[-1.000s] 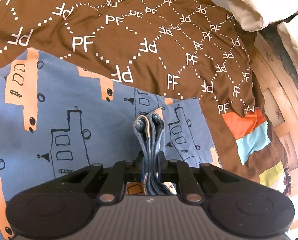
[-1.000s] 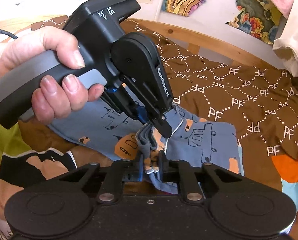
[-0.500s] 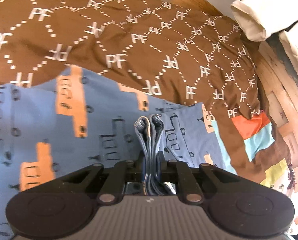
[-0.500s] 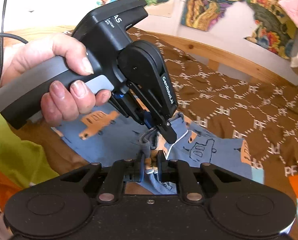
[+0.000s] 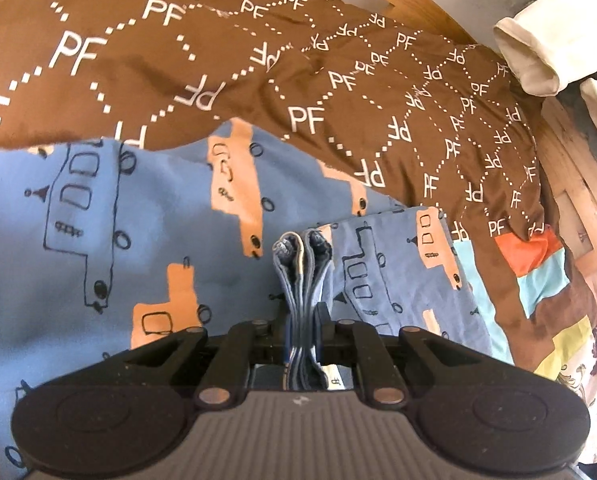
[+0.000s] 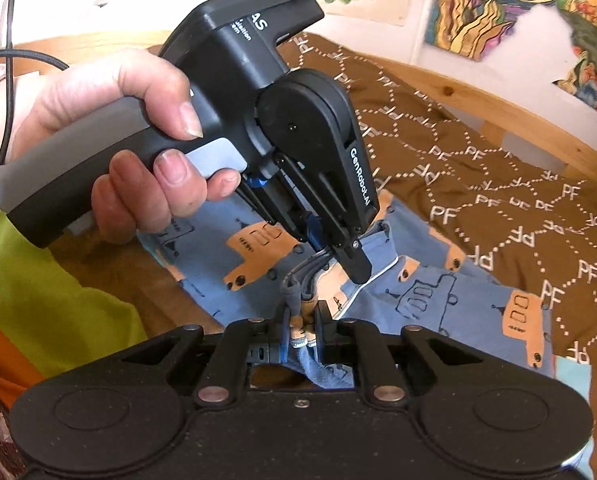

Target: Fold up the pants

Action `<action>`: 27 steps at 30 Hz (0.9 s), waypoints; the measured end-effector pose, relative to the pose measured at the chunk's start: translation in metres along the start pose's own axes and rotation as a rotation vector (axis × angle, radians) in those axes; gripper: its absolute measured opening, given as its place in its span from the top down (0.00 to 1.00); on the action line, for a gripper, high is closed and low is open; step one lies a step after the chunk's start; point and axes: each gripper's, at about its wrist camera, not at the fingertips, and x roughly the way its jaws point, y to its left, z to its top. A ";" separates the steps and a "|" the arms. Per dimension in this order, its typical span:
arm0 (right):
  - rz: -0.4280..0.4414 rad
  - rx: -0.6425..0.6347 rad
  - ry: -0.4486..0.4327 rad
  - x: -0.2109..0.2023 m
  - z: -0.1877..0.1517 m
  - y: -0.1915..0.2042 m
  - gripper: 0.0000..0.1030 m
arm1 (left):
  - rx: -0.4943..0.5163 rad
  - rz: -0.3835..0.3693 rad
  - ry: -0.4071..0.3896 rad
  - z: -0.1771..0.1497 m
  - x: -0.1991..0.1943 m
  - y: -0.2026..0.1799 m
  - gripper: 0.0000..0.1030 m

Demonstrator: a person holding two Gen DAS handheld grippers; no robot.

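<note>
The pants [image 5: 138, 240] are blue with orange and outlined truck prints and lie on a brown bedspread. My left gripper [image 5: 302, 312] is shut on a bunched stack of the pants' hem layers [image 5: 303, 264]. In the right wrist view the pants [image 6: 438, 292] spread to the right. My right gripper [image 6: 301, 318] is shut on a gathered edge of the pants [image 6: 294, 292], right beside the left gripper [image 6: 352, 266], which a hand holds from the upper left. Both grips sit close together on the same bunch of fabric.
The brown "PF" bedspread [image 5: 338, 80] covers the bed, with coloured patches [image 5: 538, 264] at the right. A wooden bed frame [image 6: 478, 104] runs behind. Cream clothing [image 5: 538, 52] hangs at the upper right. A green and orange cloth [image 6: 38, 312] lies at the left.
The left view has swung so more of the blue pants shows at the left and the far fold sits further right. Both grippers stay shut on the bunched fabric, close together.
</note>
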 end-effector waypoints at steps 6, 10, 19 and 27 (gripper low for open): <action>0.020 0.000 0.025 0.005 -0.002 0.000 0.77 | -0.036 -0.001 0.003 -0.006 -0.002 0.014 0.71; -0.051 -0.020 -0.024 -0.021 -0.003 -0.024 0.44 | -0.001 0.083 -0.044 -0.004 -0.016 0.010 0.41; -0.438 -0.034 0.001 0.001 -0.011 -0.131 0.17 | 0.128 0.306 -0.201 -0.011 0.006 -0.026 0.25; -0.484 0.020 0.068 0.046 -0.014 -0.178 0.15 | 0.119 0.361 -0.238 -0.017 0.010 -0.022 0.27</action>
